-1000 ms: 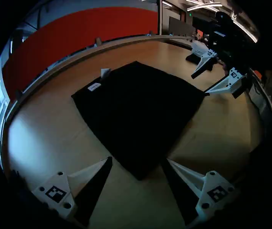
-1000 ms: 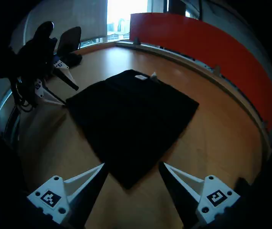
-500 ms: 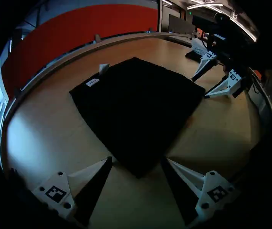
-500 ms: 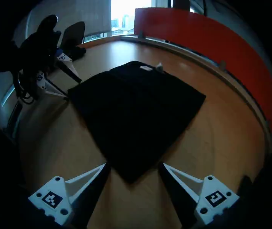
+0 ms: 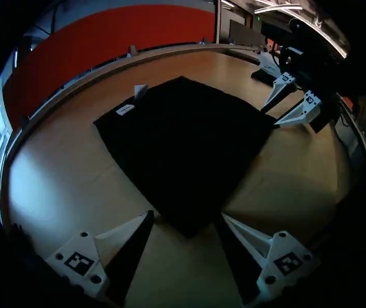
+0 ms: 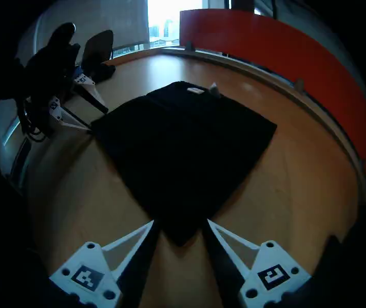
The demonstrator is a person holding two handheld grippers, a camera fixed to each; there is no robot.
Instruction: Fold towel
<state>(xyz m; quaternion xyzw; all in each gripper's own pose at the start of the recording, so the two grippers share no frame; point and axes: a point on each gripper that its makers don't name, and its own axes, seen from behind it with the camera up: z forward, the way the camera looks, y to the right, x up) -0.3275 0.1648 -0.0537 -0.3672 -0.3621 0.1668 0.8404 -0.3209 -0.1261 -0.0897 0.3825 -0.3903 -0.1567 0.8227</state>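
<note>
Low, left gripper [image 5: 185,213] fingers [image 5: 117,239] flanking towel [image 5: 183,138] corner.

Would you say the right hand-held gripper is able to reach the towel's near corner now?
Probably yes: a corner of the towel lies on the table between the open fingers of the right hand-held gripper, unobstructed.

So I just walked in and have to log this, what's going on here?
A person holds a gripper in each hand at a black towel lying flat on a wooden table. The left gripper sits open with one towel corner between its fingers. The right gripper frames another corner, its fingers not pressing the cloth. No corner is lifted yet.
</note>
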